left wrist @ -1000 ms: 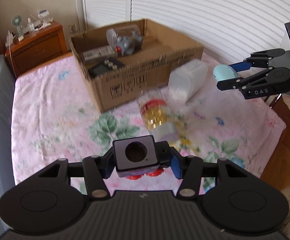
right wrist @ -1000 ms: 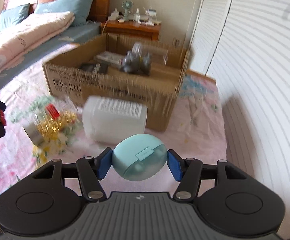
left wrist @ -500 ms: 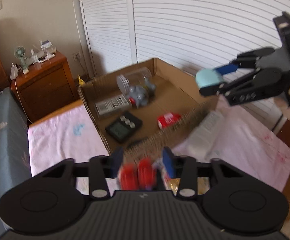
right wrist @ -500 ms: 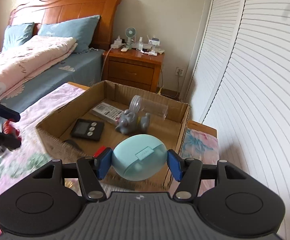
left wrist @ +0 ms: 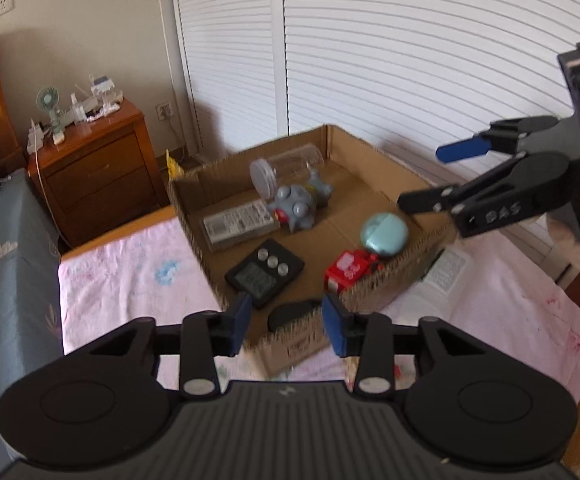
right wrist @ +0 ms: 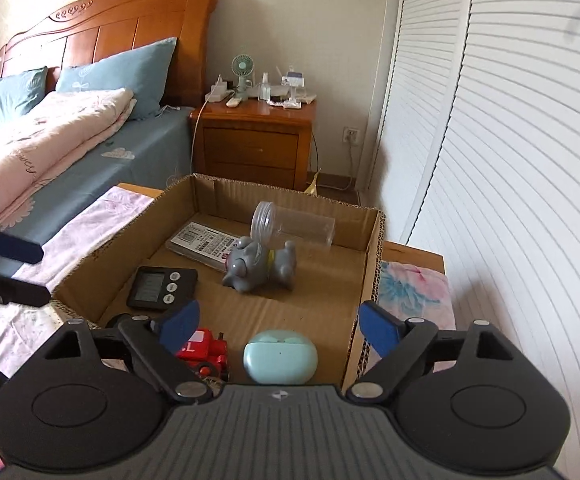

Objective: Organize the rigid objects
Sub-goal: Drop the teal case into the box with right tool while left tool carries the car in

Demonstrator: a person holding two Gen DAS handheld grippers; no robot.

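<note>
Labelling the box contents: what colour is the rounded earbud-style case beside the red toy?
Pale mint green; the case shows best in the right wrist view.

Both claws empty, jaws opening: left claw (left wrist: 286,326) narrow, right claw (right wrist: 278,326) wide.

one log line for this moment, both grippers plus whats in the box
left gripper: opening, empty | right gripper: opening, empty | mint case: in cardboard box, beside red toy | white bottle: outside box

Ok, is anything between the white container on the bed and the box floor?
The white container lies against the near wall of the cardboard box, so it must clear that. Just inside sit the mint case and red toy.
</note>
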